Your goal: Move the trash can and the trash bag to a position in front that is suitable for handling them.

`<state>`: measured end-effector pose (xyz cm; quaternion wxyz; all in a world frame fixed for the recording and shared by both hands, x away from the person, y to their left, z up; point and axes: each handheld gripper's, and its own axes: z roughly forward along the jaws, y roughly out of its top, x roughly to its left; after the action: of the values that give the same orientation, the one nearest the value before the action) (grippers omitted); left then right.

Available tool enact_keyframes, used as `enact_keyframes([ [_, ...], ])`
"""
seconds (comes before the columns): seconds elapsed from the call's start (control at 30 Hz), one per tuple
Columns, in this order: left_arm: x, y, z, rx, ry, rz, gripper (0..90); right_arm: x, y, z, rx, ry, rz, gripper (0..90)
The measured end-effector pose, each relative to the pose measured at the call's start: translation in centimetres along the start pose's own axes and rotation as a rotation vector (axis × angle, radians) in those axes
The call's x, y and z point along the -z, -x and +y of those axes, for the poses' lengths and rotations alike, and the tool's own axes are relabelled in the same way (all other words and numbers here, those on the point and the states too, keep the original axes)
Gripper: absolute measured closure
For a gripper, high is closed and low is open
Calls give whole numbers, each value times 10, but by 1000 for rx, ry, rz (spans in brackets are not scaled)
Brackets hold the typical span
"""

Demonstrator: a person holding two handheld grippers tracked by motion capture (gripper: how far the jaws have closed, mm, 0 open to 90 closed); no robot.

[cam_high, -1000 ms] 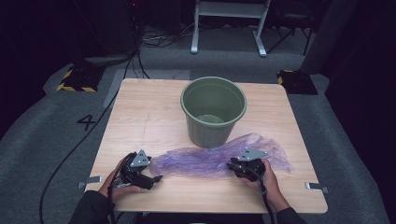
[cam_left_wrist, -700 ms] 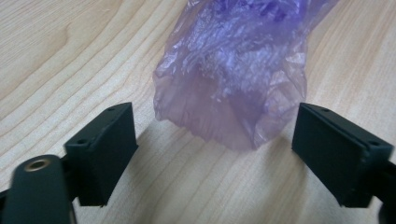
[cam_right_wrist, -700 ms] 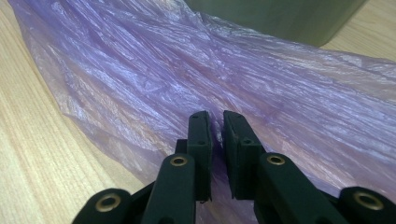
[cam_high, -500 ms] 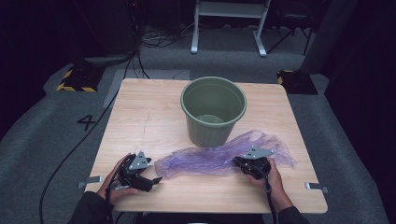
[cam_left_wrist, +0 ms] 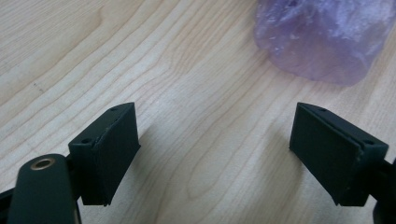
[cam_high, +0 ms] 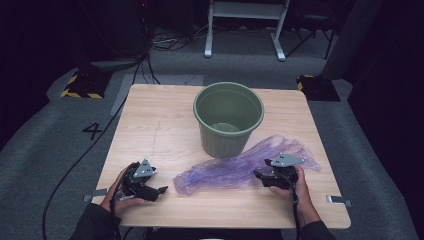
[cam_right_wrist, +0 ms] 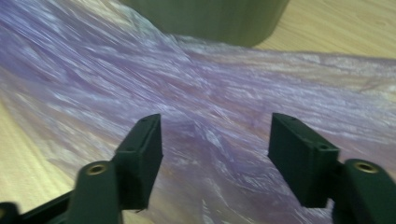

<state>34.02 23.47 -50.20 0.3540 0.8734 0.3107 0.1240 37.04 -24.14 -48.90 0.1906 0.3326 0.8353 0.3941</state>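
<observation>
1. I see the purple plastic bag (cam_high: 240,167) lying flattened across the near right of the desk (cam_high: 160,130), its far edge tucked against the green bucket (cam_high: 229,117). The bucket's base is cut off in the right claw view, and the film there is smeared by blur.
2. Since half a second ago my right claw (cam_high: 261,177) has slid left along the bag; the left claw (cam_high: 159,192) has barely shifted.
3. The right claw hovers over the bag's right part, jaws wide apart, holding nothing.
4. The left claw sits just left of the bag's near-left end, jaws spread wide over bare wood, also holding nothing.
</observation>
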Motion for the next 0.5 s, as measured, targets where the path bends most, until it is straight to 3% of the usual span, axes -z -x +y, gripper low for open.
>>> enact_keyframes([
  [0.1, -1, -1, -2, 4, 14, -3, 147, 5, -5, 4, 19, 36, -3, 222],
  [0.27, -2, -1, -1, 0, 20, -3, 127, 7, -24, 18, 89, 97, 48, 184],
  [0.4, -3, -1, -1, 0, 20, -4, 123, -11, -39, 25, 133, 40, 72, 246],
  [0.5, -3, -1, -1, 0, 19, -5, 121, -22, -44, 25, 139, 11, 79, 238],
])
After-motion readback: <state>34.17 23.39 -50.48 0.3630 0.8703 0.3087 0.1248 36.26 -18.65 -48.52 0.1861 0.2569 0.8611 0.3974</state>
